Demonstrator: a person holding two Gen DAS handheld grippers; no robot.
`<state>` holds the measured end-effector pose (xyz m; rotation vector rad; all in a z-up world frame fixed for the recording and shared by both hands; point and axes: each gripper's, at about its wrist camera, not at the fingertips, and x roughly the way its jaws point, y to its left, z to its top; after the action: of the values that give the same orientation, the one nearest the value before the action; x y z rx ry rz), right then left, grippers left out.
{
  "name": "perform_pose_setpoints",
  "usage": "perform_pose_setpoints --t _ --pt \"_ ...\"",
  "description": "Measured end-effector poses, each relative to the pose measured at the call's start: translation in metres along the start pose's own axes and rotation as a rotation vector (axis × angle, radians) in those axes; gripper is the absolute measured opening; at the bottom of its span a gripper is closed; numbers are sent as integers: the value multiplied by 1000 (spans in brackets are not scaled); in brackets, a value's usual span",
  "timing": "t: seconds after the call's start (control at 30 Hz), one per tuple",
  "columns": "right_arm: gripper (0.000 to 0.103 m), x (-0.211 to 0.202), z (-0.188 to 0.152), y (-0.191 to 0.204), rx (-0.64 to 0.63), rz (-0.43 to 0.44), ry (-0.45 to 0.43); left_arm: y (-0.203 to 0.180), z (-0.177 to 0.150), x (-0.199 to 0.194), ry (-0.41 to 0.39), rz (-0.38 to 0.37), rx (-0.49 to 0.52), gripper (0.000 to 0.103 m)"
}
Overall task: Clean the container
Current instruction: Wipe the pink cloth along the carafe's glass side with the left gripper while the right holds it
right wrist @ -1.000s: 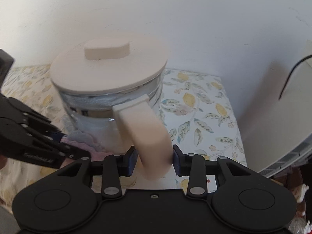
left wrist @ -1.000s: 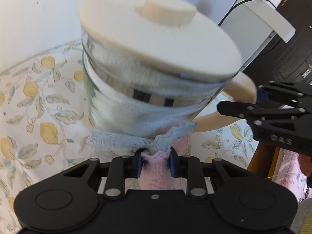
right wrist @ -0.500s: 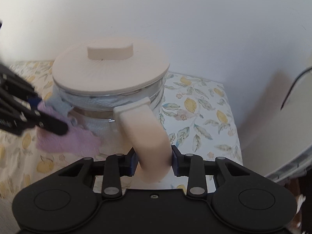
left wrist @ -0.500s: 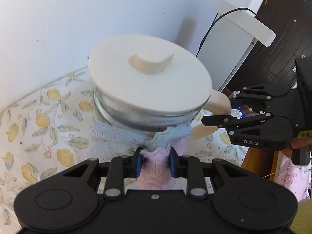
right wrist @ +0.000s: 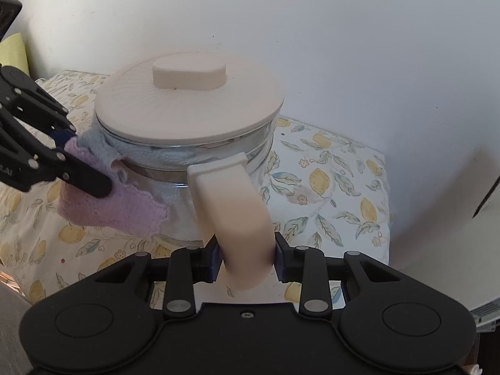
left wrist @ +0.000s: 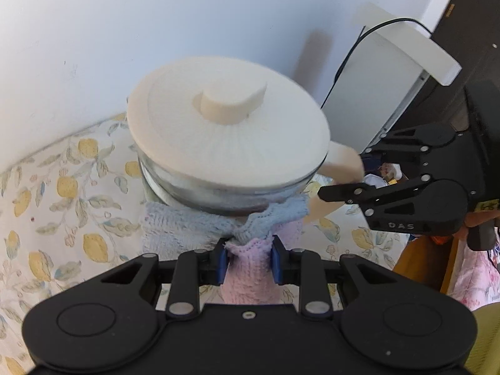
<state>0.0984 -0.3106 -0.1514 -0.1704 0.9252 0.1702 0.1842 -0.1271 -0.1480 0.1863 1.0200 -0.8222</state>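
Between left gripper [left wrist: 248,261] jaws: pink-blue cloth [left wrist: 250,268] clamped, pressed on container [right wrist: 187,143] glass wall, frame centre. Right gripper [right wrist: 247,261] jaws closed on handle [right wrist: 234,212]. Step: wiping the side. Next: sweep cloth around wall, keep handle steady, lid [left wrist: 228,122] on. Lemon-print worktop [right wrist: 331,187] beneath.

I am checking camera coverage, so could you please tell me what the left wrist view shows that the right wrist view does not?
Only the left wrist view shows the left gripper shut on the pink and blue cloth, the white appliance with its black cable, and the dark door.

Only the right wrist view shows the right gripper shut on the handle, seen full length.

Both show the glass container, its cream lid, the lemon-print tablecloth and the white wall.
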Motion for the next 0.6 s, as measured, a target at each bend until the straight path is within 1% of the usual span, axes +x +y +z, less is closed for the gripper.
perform_pose_setpoints --t 0.2,0.4,0.57,0.6 --pt "37 -1 0 -1 5 8 1 9 -7 21 30 -4 -46 26" --pt "37 3 1 -4 24 3 8 18 -16 38 48 -8 -49 26" --pt "38 1 -2 -3 56 -12 3 28 -23 52 64 -19 -50 25" --pt "38 0 -2 -3 78 -19 1 29 -24 53 67 -20 -48 25"
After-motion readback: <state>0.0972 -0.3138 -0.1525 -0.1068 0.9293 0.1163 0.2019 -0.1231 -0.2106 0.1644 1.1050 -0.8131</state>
